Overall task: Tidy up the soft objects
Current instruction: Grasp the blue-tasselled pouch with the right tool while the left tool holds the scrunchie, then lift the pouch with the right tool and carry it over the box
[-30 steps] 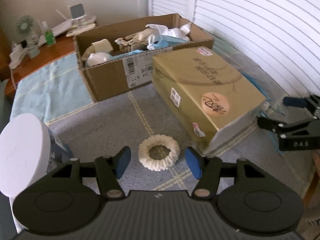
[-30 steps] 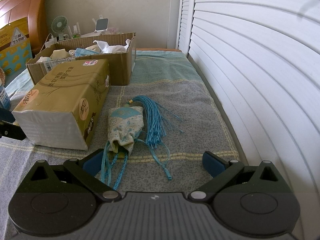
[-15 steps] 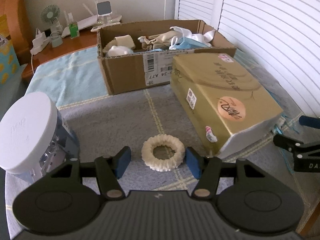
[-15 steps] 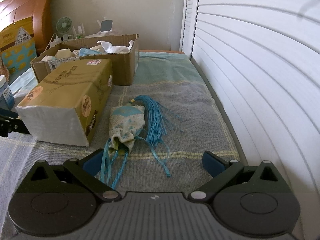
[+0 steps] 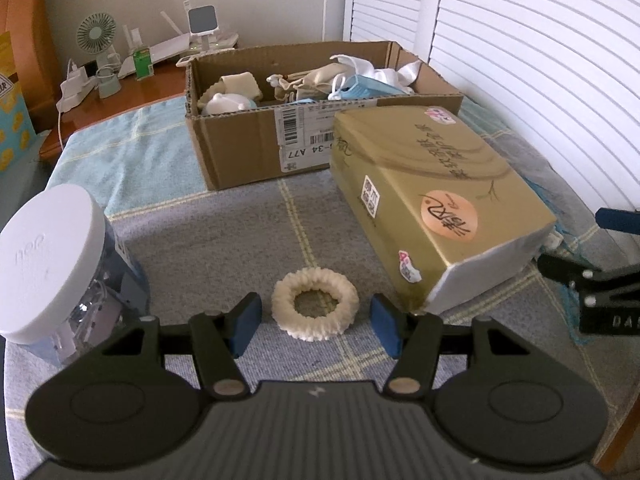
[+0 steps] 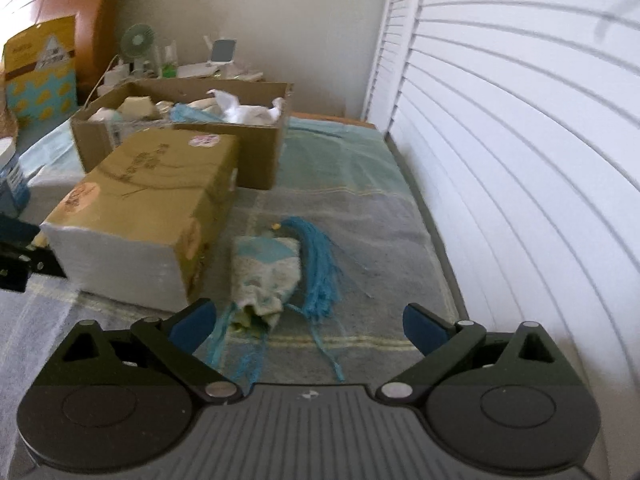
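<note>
A cream ruffled scrunchie [image 5: 315, 303] lies flat on the grey blanket, just ahead of my left gripper [image 5: 316, 324], whose blue pads stand apart on either side of it without touching: open. In the right wrist view a pale patterned drawstring pouch [image 6: 267, 276] with a blue tassel [image 6: 320, 264] and blue cords lies in front of my right gripper [image 6: 310, 326], which is wide open and holds nothing. An open cardboard box [image 5: 256, 136] holding masks and cloth items stands at the back. My right gripper's fingers [image 5: 600, 292] show at the right edge of the left wrist view.
A gold tissue pack [image 5: 436, 196] lies between the two grippers. A white-lidded clear jar [image 5: 52, 264] stands at the left. A white slatted shutter [image 6: 520, 160] runs along the right side. A fan and small items [image 5: 98, 56] sit on a wooden stand behind.
Both wrist views have rolled and shifted slightly; the scrunchie and the pouch lie where they were. Neither gripper's jaws changed.
</note>
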A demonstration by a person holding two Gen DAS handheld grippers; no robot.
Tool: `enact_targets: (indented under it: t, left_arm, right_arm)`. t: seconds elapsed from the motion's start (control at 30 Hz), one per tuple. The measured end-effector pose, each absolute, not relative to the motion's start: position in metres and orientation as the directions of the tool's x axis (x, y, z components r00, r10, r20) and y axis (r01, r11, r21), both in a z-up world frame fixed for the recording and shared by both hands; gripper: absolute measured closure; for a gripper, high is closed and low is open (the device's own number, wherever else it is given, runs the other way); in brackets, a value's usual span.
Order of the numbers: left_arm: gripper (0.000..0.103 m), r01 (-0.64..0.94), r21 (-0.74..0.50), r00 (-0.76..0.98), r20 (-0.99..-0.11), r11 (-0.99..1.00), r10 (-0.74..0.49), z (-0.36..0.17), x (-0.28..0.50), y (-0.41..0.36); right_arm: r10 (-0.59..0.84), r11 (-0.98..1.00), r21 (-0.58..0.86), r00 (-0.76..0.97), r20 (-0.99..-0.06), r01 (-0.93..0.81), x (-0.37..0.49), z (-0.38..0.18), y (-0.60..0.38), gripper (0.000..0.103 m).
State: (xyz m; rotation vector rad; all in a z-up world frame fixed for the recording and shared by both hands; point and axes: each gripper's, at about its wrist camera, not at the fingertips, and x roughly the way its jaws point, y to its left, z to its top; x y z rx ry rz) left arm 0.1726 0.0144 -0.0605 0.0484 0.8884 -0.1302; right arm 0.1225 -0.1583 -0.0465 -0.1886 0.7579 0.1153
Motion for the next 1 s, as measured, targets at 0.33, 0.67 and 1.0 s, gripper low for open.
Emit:
enact_targets:
  t: [0.33, 0.67, 1.0]
  left_arm:
    - [0.043, 0.133, -0.006, 0.633, -0.769, 0.991, -0.09, -0.061, 0.172, 0.013]
    - [0.043, 0.132, -0.007, 0.637, -0.766, 0.991, -0.09, -0.061, 0.17, 0.014]
    - [0.043, 0.126, 0.002, 0.642, -0.762, 0.992, -0.08, -0.06, 0.169, 0.012]
  right_arm:
    - [0.047, 0.954, -0.189, 0.74, -0.671, -0.231, 0.116, -0.033, -0.15, 0.03]
    - [0.111, 0.942, -0.151, 0.702, -0.703, -0.3, 0.131, -0.04, -0.142, 0.053]
    - [0.103, 0.951, -0.132, 0.692, -0.715, -0.278, 0.137, -0.043, -0.145, 0.056]
